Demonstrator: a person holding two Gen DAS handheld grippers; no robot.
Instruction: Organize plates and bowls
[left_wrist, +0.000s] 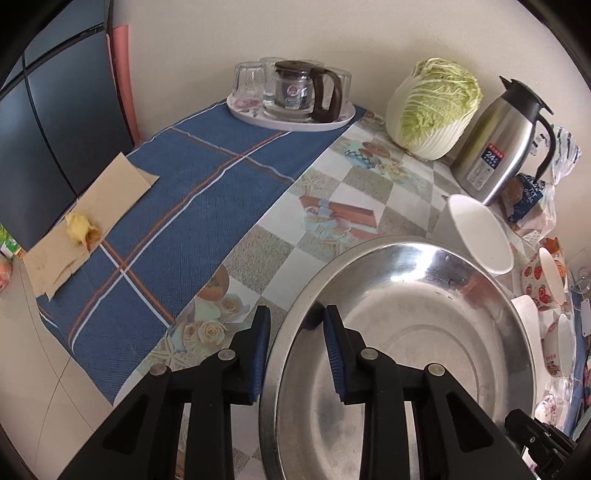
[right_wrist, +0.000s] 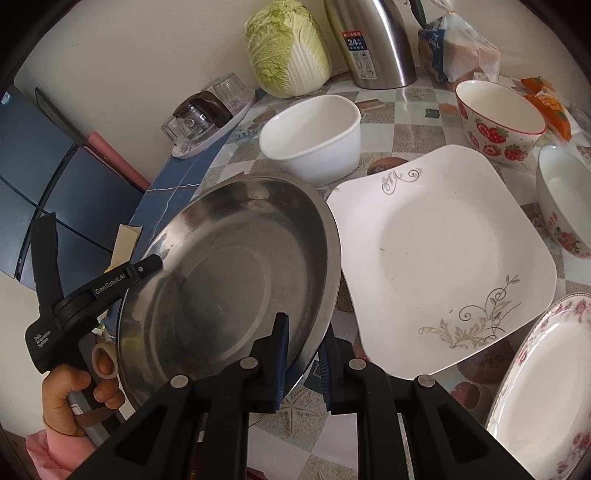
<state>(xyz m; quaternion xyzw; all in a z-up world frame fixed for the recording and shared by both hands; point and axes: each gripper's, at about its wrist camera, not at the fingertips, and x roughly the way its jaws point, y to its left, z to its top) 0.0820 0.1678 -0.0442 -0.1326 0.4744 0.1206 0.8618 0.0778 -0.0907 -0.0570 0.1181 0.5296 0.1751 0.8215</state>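
Above the checked tablecloth (right_wrist: 402, 122), the steel pan (right_wrist: 236, 273) hangs tilted beside the square plate (right_wrist: 443, 258), both grippers straddling opposite rims: right gripper (right_wrist: 304, 349) looks clamped, left gripper (left_wrist: 297, 354) visibly gapped. Such loose, thin-edged holds could slip, dropping it onto the plate

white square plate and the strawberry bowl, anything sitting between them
Nothing: in the right wrist view only bare checked tablecloth separates the white square plate from the strawberry bowl.
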